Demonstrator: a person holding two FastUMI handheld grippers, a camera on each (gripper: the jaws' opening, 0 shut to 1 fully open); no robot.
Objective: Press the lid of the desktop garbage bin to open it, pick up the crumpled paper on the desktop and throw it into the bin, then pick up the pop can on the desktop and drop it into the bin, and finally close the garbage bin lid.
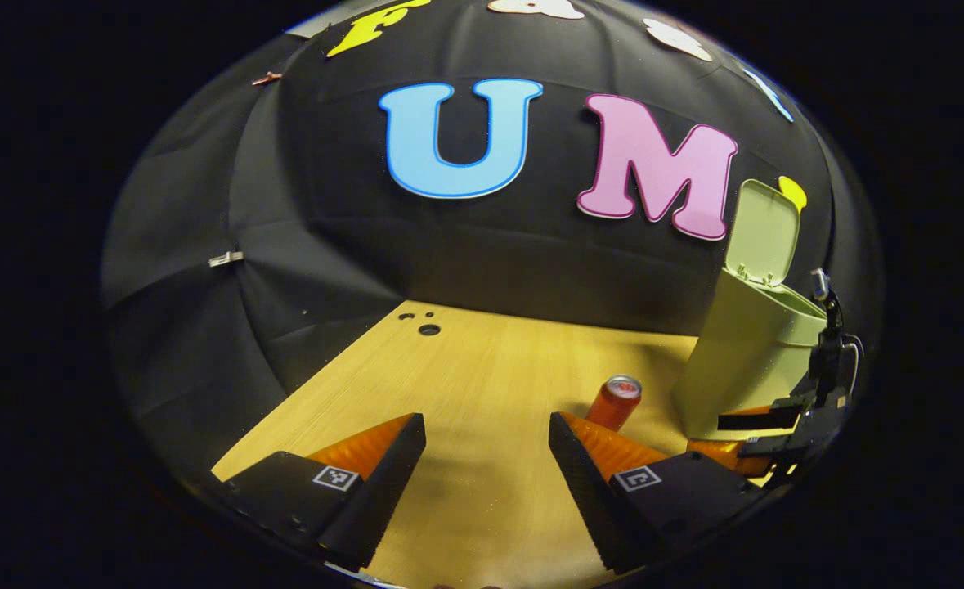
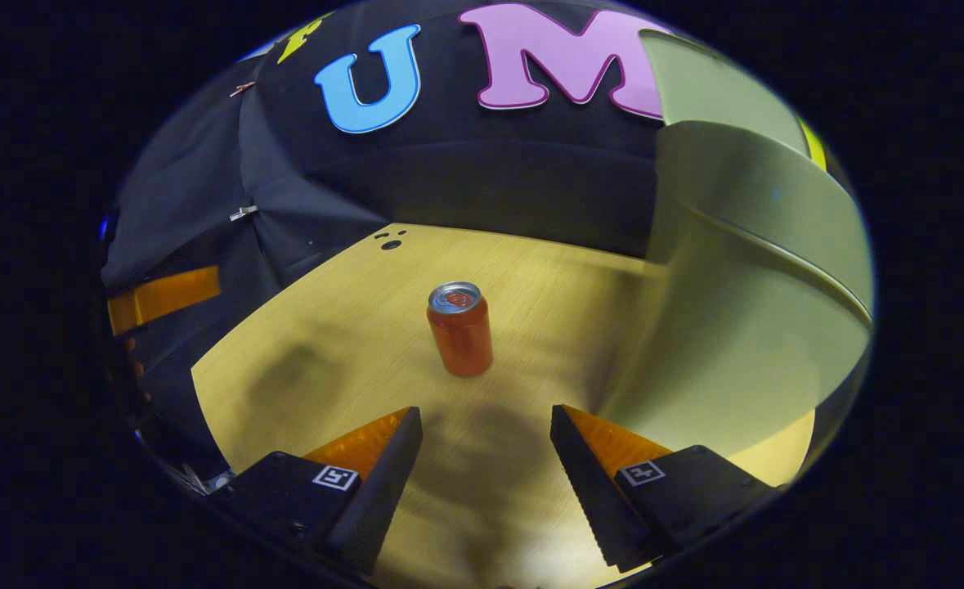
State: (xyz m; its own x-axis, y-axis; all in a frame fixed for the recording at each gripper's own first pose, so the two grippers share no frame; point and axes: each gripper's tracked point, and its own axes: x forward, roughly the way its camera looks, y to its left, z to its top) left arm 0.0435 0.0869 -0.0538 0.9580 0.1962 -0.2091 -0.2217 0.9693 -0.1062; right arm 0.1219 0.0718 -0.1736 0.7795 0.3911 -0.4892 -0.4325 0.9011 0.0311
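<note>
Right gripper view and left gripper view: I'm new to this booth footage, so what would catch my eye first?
An upright orange pop can with a silver top stands alone mid-table on the pale wooden desktop, straight ahead of the right gripper, whose jaws stand open. Beside it, the pale green plastic garbage bin has its lid raised.

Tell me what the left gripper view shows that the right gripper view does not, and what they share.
Left gripper view alone: the pale green plastic bin's whole raised lid, seen from farther off, and the right hand-held gripper low beside the bin, its jaws apart.

Right gripper view alone: the silver top of the can seen from above, and the bin wall looming close.

Both: the upright orange pop can on the light wooden desktop, the open bin, and each camera's own hand-held gripper open and empty.
</note>
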